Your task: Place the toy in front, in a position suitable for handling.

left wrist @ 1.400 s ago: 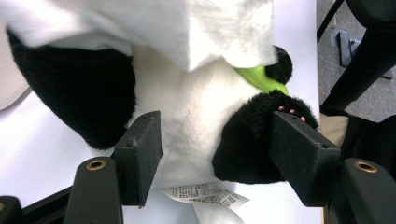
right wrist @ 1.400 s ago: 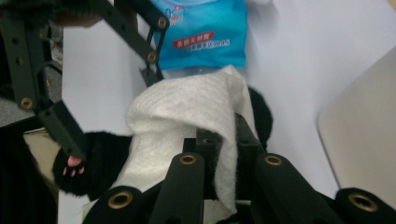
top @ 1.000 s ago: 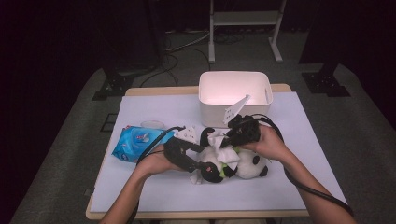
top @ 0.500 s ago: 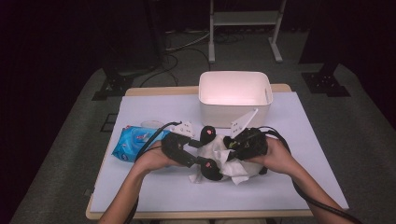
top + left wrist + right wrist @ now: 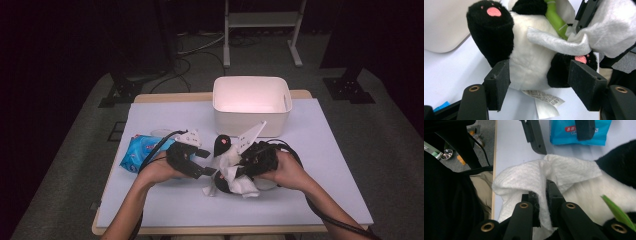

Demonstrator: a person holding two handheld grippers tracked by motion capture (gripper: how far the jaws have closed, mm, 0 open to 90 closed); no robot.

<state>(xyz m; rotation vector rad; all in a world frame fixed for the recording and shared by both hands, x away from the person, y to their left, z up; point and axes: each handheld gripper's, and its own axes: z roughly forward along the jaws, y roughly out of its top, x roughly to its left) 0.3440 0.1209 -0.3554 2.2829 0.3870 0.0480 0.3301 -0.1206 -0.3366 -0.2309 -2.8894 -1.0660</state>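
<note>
A black-and-white panda plush (image 5: 220, 146) lies at the middle of the table, one black foot with a pink pad pointing up. My left gripper (image 5: 207, 162) is shut on its lower body; in the left gripper view the pads (image 5: 499, 82) press the white belly and a black foot of the panda (image 5: 529, 55). My right gripper (image 5: 245, 162) is shut on a white wipe (image 5: 529, 177), which drapes over the plush (image 5: 594, 192). The wipe (image 5: 554, 41) crosses the belly, beside a green leaf (image 5: 554, 17).
A white bin (image 5: 251, 102) stands behind the plush at the back of the pale mat (image 5: 320, 175). A blue pack of wipes (image 5: 137, 150) lies left of my left hand. A white tag (image 5: 544, 97) hangs under the plush.
My right gripper has slid with the wipe toward the near edge across the plush. The left gripper has kept its hold and place.
</note>
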